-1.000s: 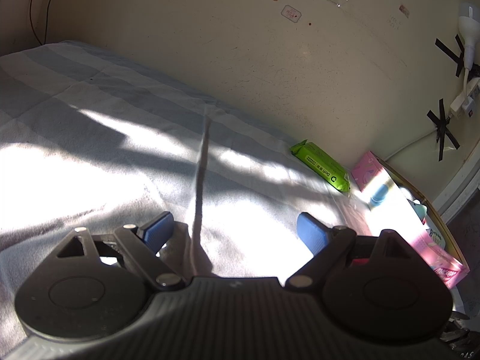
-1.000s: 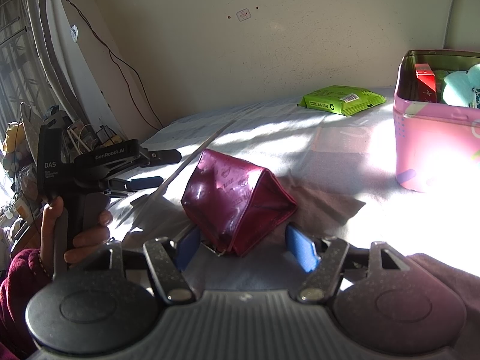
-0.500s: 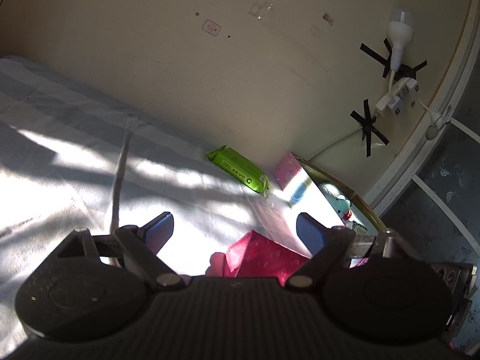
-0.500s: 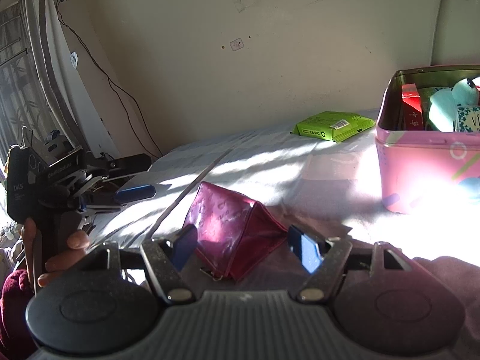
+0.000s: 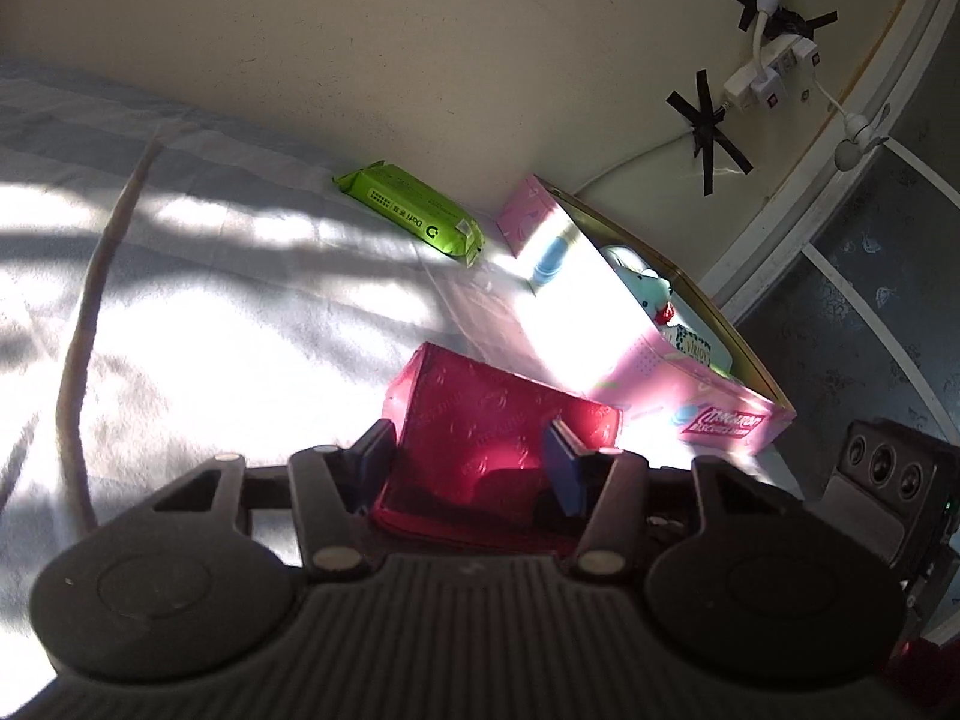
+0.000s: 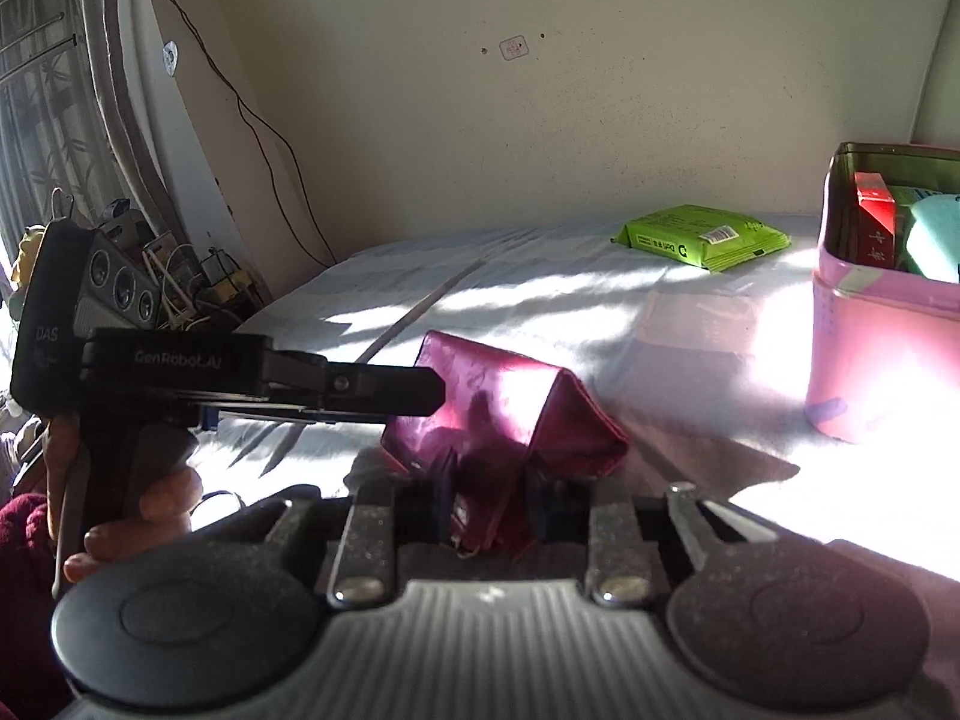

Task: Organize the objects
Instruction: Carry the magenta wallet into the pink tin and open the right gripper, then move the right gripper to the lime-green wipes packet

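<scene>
The maroon pouch lies low centre on the bed, your left gripper and right gripper both clamped on it.

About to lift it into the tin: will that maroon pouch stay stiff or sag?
The maroon pouch probably sags: it stands folded like a soft tent. Its glossy skin may slip. With the left claw and right claw both shut on it, it should lift evenly.
</scene>
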`<state>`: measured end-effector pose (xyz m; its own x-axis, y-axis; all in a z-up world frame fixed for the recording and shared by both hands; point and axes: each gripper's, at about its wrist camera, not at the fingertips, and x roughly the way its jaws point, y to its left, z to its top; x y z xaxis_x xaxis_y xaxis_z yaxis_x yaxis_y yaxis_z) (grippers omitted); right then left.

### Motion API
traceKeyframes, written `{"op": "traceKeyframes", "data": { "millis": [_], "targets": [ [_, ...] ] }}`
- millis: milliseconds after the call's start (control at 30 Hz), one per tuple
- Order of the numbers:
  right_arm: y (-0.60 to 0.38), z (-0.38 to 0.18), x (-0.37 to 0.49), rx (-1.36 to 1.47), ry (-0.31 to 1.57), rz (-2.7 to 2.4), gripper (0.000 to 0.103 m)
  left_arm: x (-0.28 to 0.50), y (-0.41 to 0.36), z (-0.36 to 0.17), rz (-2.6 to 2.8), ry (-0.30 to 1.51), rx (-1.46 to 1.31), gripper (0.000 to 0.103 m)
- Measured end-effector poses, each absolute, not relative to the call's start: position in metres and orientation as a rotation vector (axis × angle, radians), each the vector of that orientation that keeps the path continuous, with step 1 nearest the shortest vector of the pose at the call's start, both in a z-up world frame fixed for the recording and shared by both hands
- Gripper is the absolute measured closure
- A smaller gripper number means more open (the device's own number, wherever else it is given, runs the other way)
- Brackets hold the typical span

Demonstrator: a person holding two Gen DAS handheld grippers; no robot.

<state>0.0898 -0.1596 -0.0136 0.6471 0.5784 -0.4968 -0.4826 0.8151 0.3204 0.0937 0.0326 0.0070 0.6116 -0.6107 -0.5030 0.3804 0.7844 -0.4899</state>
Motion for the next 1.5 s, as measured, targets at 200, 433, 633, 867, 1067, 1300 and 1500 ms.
{"op": "traceKeyframes", "data": {
  "millis": [200,433,633,867,1067,1300,1500],
  "targets": [
    [-0.187,0.030,0.067,0.105,0.375,0.536,0.082,0.101,-0.002,0.059,-0.676,0.607,-0.326,0.051],
    [-0.260,0.050,0.070,0.103,0.256,0.323,0.081,0.143,-0.110,0.087,-0.805,0.592,-0.214,0.050],
    [-0.329,0.039,0.092,0.155,0.258,0.126,0.079,0.179,-0.208,0.086,-0.837,0.614,-0.107,0.048],
    [-0.385,0.020,0.107,0.306,0.320,-0.089,0.049,0.180,-0.238,0.069,-0.738,0.637,-0.032,0.040],
    [-0.371,0.030,0.088,0.280,0.250,-0.101,0.046,0.149,-0.206,0.076,-0.683,0.579,-0.006,0.037],
    [-0.340,0.040,0.069,0.267,0.195,-0.079,0.045,0.113,-0.141,0.070,-0.513,0.534,0.048,0.033],
    [-0.293,0.051,0.052,0.210,0.198,0.055,0.042,0.109,-0.086,0.050,-0.325,0.578,0.087,0.033]
  ]
}}
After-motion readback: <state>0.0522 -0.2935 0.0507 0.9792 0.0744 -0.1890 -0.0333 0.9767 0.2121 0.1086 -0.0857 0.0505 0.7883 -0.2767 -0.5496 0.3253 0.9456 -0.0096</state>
